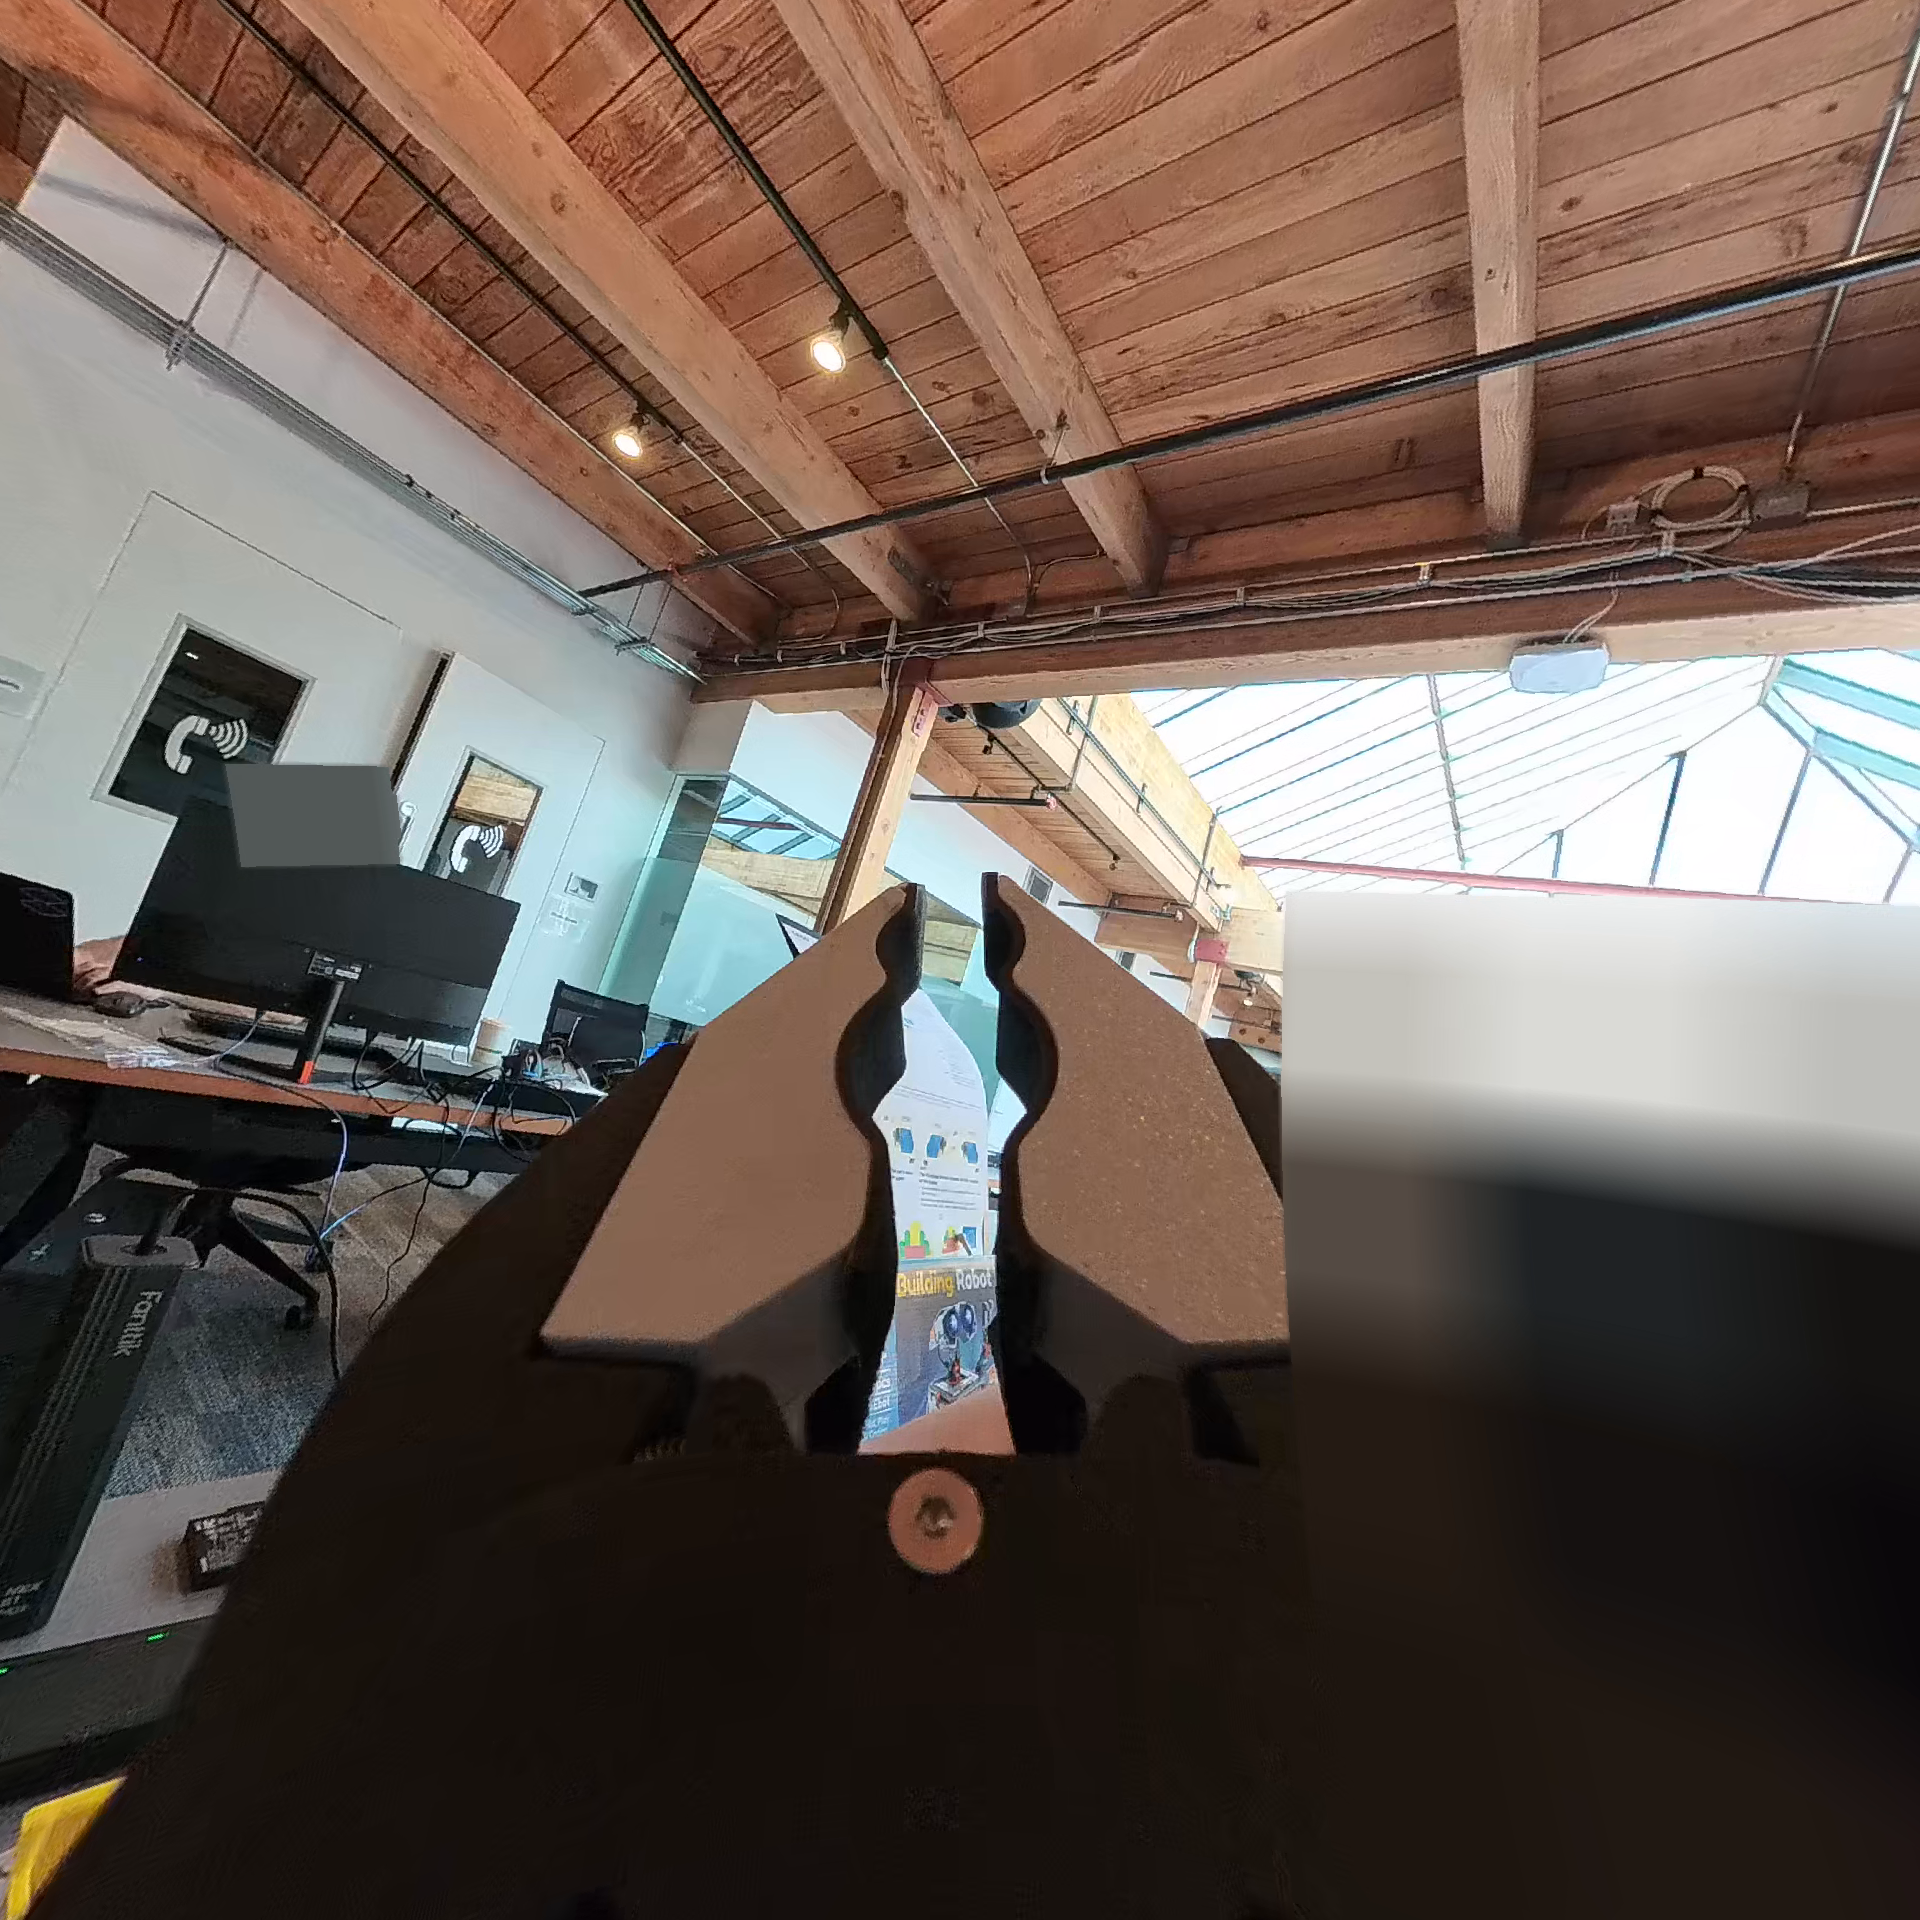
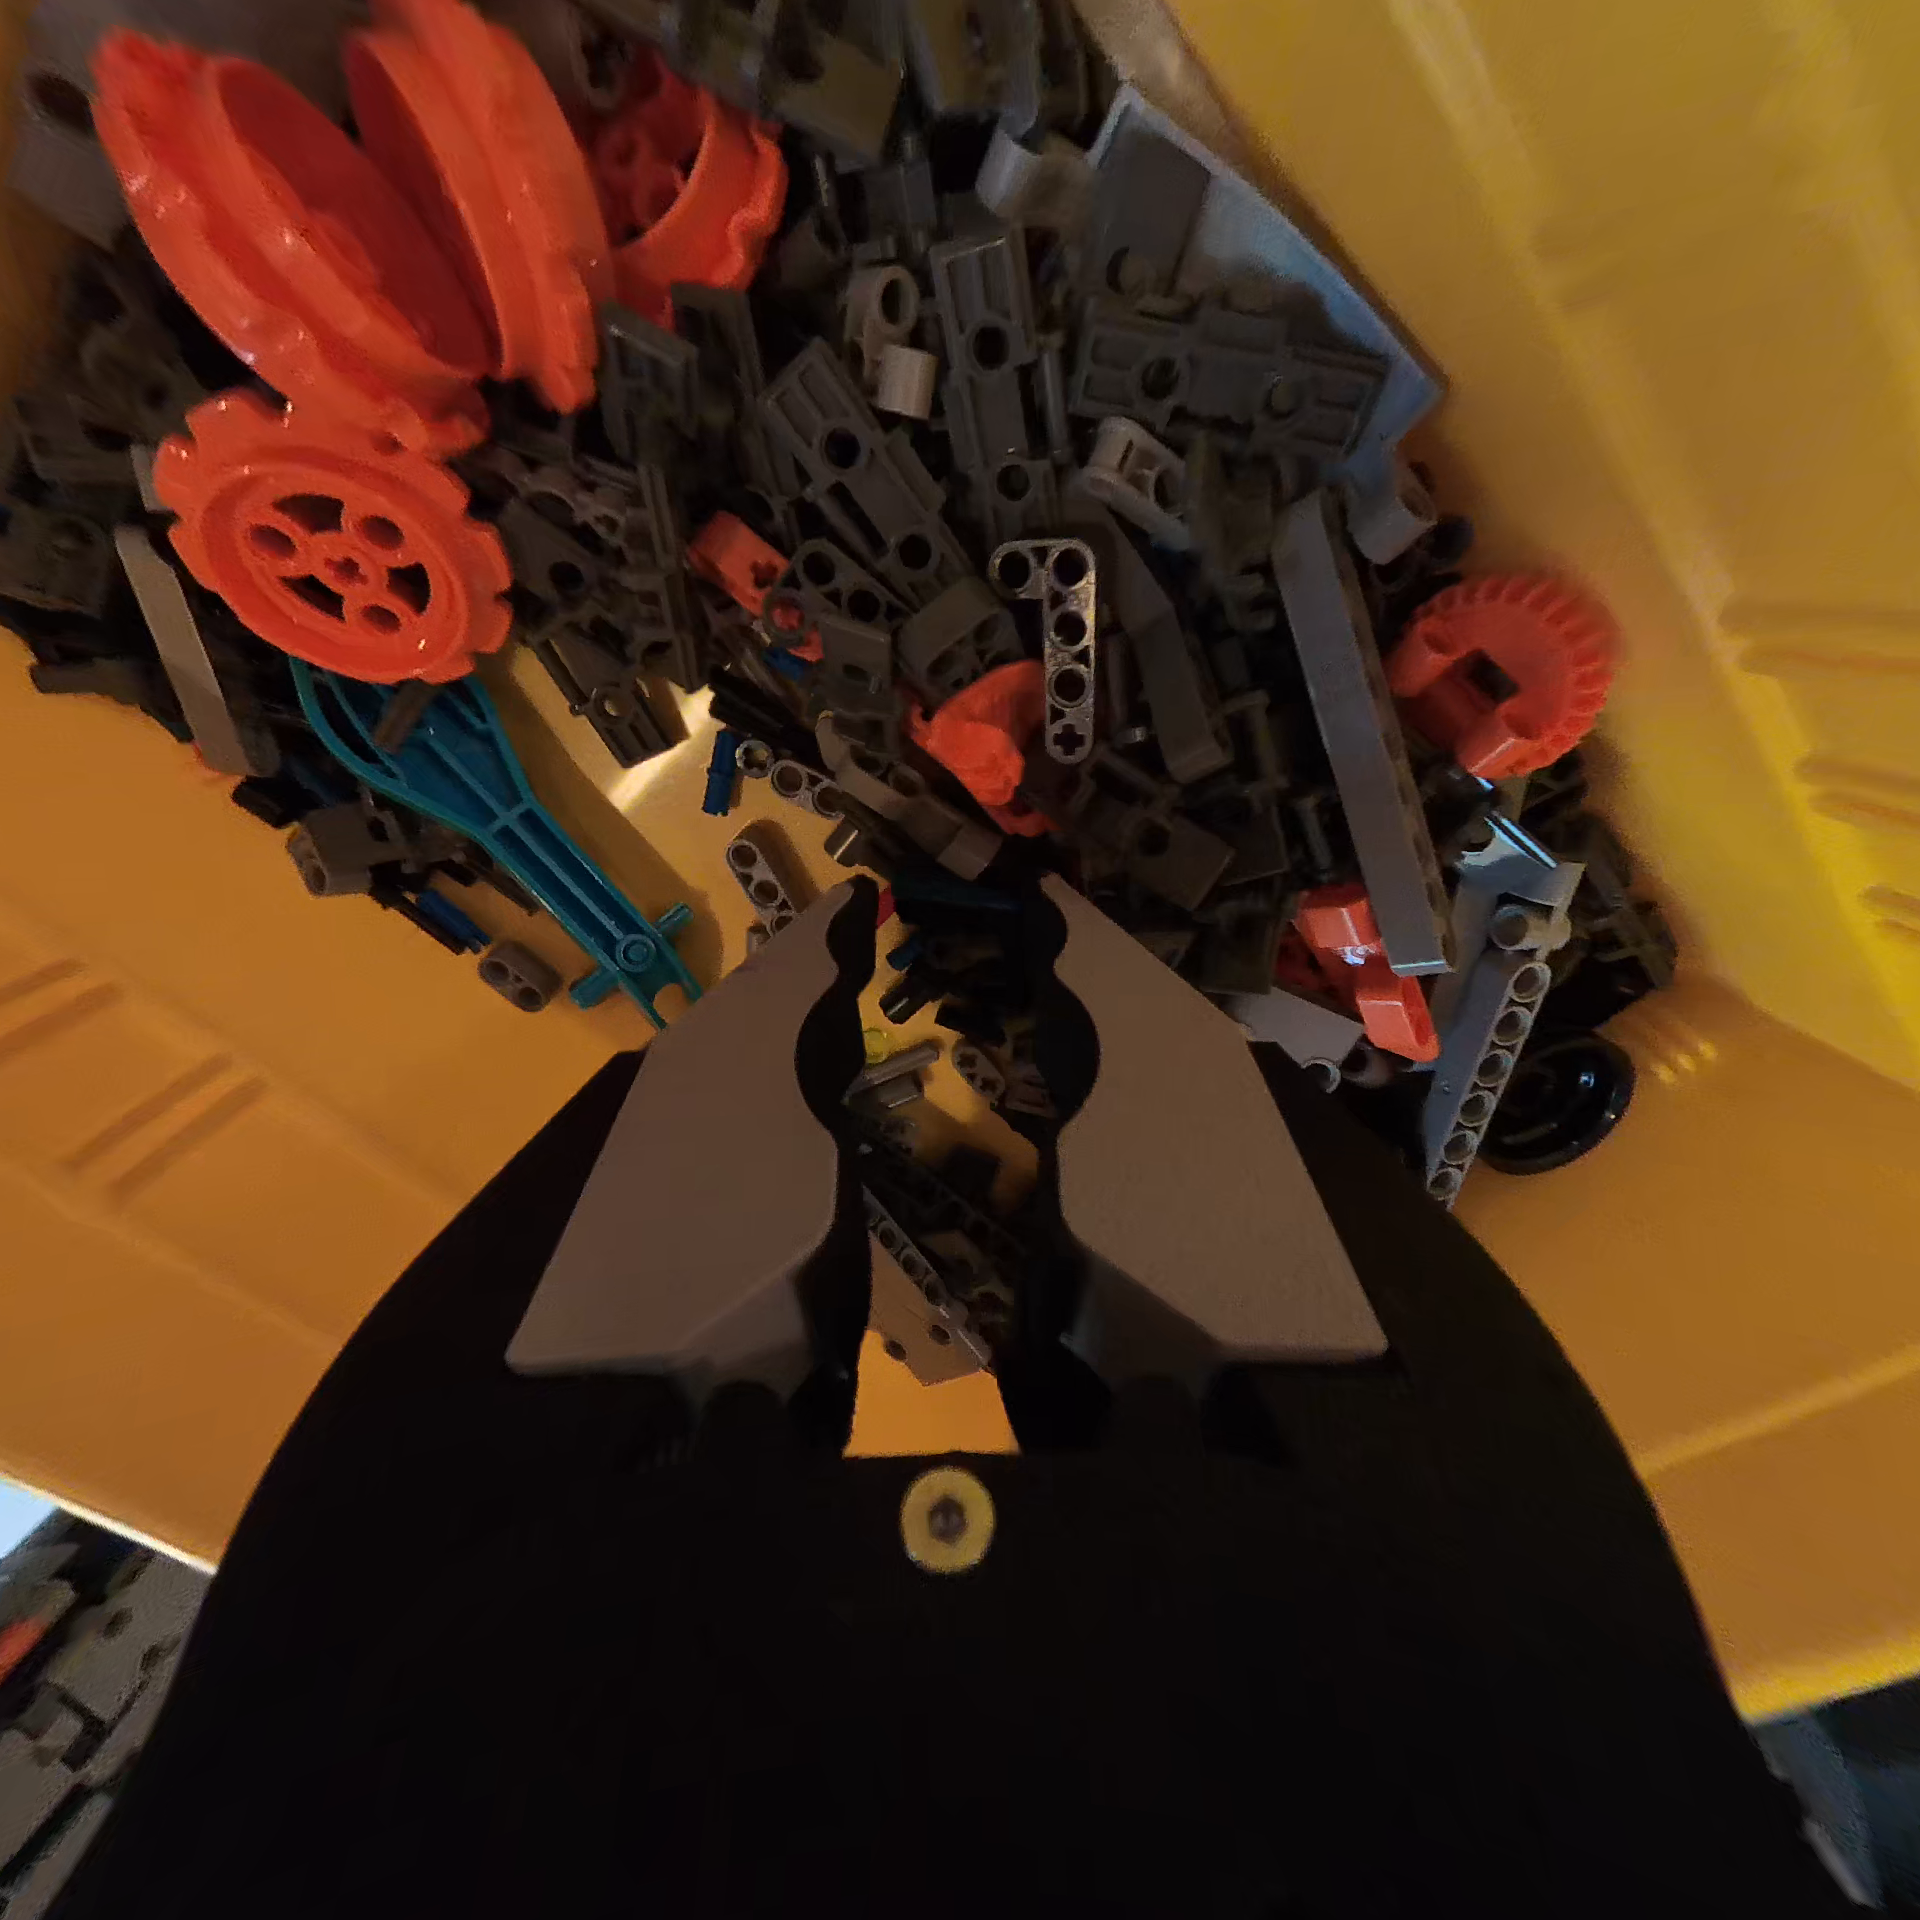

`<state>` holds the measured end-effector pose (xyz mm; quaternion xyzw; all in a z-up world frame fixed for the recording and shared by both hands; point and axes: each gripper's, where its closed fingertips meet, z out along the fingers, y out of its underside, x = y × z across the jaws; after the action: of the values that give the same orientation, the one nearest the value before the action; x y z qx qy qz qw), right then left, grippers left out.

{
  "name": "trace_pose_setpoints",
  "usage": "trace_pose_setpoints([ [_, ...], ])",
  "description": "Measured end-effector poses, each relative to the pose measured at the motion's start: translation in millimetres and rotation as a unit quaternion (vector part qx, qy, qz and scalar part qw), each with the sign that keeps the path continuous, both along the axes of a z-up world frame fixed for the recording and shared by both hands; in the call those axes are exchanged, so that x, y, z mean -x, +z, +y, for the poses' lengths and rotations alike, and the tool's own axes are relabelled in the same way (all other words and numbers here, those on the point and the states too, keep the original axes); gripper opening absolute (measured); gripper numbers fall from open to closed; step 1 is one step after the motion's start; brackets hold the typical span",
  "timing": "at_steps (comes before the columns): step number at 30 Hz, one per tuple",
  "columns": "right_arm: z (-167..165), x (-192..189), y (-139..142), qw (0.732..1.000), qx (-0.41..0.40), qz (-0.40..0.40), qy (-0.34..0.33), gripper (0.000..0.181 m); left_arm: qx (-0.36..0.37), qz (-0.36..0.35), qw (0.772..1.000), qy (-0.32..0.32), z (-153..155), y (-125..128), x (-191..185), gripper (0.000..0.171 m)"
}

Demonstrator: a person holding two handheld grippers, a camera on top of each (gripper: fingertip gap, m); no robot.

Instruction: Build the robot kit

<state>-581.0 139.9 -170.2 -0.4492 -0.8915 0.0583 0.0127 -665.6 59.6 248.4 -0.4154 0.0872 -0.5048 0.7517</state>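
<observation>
The left tool [image 1: 951, 899] points up toward a wooden plank ceiling [image 1: 1195, 260], its jaws narrow and holding nothing. The right tool [image 2: 951, 894] hangs inside a yellow plastic bin [image 2: 1558, 312], jaws moderately apart and empty, tips just above a heap of grey plastic building pieces [image 2: 987, 436], orange toothed wheels [image 2: 332, 561] at the bin's left.

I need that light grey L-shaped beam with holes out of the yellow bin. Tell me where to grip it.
Grip the L-shaped beam across its long straight arm, pinching the two narrow edges from above. It lies flat on top of the pile, long arm exposed; an orange piece crowds its lower end, so aim mid-arm. The right gripper looks open.
</observation>
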Motion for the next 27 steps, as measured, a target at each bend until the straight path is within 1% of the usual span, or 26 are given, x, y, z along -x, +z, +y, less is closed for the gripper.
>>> trace_pose_setpoints([
  [3,4,-1,0,1.0,-0.003,-0.01,-0.016,0.024,0.0,0.001,1.0,-0.002,0,0,-1,0.009],
  [5,5,-15,1,0.999,-0.011,-0.042,-0.005,0.024,0.0,0.0,1.0,-0.004,0,0,-1,0.009],
  [6,0,-23,3,0.998,0.003,-0.057,-0.001,0.024,-0.001,-0.001,1.0,-0.004,-1,0,0,0.009],
  [8,-20,-44,10,0.992,0.068,-0.102,-0.009,0.024,-0.003,-0.004,1.0,-0.003,-1,1,1,0.009],
  [10,-30,-53,14,0.989,0.103,-0.11,-0.007,0.027,-0.004,-0.006,1.0,-0.003,-2,1,2,0.009],
  [11,-28,-54,14,0.989,0.1,-0.106,-0.002,0.028,-0.005,-0.005,1.0,-0.003,-2,1,2,0.008],
  [14,4,-37,12,0.998,0.026,-0.058,-0.008,0.029,-0.005,-0.004,1.0,-0.005,-2,1,0,0.008],
  [15,18,-23,13,1.0,-0.014,-0.021,-0.006,0.023,-0.005,-0.004,1.0,-0.006,-2,1,-1,0.008],
  [16,27,-6,16,0.999,-0.043,0.026,0.001,0.022,-0.005,-0.004,1.0,-0.007,-2,1,-1,0.008],
  [17,21,7,20,0.998,-0.033,0.062,0.011,0.021,-0.005,-0.004,1.0,-0.007,-1,1,-1,0.008],
  [18,12,16,23,0.997,-0.014,0.081,0.017,0.022,-0.004,-0.003,1.0,-0.007,-1,1,-2,0.008],
  [19,4,24,24,0.995,-0.006,0.092,0.026,0.027,-0.004,-0.003,1.0,-0.008,-1,1,-2,0.008],
  [21,-5,36,19,0.993,-0.014,0.103,0.048,0.049,-0.003,-0.003,1.0,-0.008,0,1,-3,0.008],
  [22,-6,42,16,0.992,-0.025,0.108,0.056,0.057,-0.003,-0.002,1.0,-0.009,0,1,-4,0.008],
  [25,-8,47,4,0.991,-0.046,0.096,0.083,0.061,-0.003,0.001,1.0,-0.01,0,1,-6,0.008],
  [27,-7,43,2,0.993,-0.04,0.072,0.085,0.057,-0.003,0.001,1.0,-0.01,0,1,-6,0.009],
])
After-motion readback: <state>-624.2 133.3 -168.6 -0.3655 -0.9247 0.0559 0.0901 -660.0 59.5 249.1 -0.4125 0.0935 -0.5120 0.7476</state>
